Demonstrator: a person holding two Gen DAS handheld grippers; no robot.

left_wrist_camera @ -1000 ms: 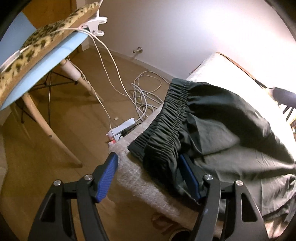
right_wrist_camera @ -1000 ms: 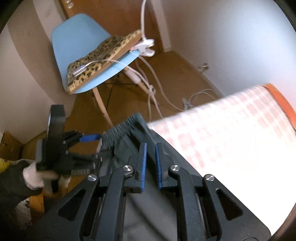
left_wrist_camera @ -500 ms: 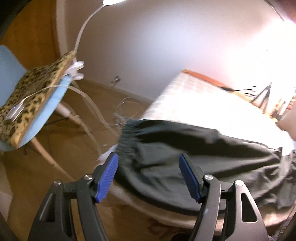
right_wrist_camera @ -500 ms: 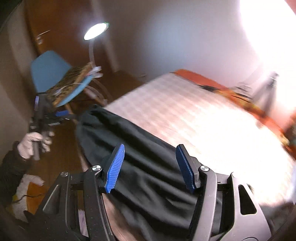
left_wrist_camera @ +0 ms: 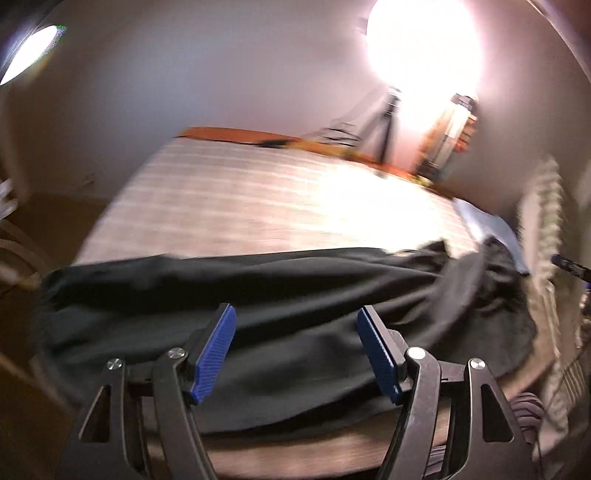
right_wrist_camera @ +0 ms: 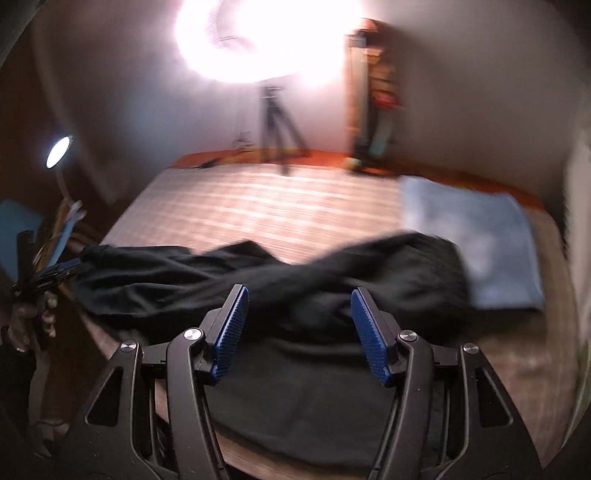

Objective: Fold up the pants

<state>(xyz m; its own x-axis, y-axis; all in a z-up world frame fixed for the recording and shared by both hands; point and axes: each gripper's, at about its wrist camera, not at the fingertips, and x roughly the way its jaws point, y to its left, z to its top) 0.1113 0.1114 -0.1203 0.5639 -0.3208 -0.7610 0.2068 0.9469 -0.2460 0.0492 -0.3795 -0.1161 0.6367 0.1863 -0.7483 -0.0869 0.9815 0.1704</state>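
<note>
The dark pants (right_wrist_camera: 273,280) lie stretched lengthwise along the near edge of the bed (right_wrist_camera: 280,210), rumpled in long folds, one end toward the blue chair (right_wrist_camera: 14,221) on the left and the other end overlapping the corner of a pale blue folded cloth (right_wrist_camera: 476,236) on the right; the striped mattress cover beyond them is bare up to the orange far border; the right gripper (right_wrist_camera: 299,325) hangs over the middle of the pants with its blue pads (right_wrist_camera: 231,332) spread wide apart and nothing caught between them, its jaws having just been opening after letting the fabric go; the cloth beneath it sits lower, not pinched; the left gripper (left_wrist_camera: 295,347) hovers over the same garment (left_wrist_camera: 258,295) nearer the left half, its blue pads (left_wrist_camera: 212,354) likewise parted and empty, the pants lying flat below rather than gripped; from the right side one can see the left gripper (right_wrist_camera: 48,273) held in a gloved hand (right_wrist_camera: 31,321) at the far left, off the end of the pants; a tripod (right_wrist_camera: 275,122) stands behind the bed under a very bright light (right_wrist_camera: 266,33), and a small round lamp (right_wrist_camera: 59,149) glows by the chair; a tall shelf (right_wrist_camera: 373,96) stands against the back wall, too blurred to make out its contents; both views are smeared with motion.
</note>
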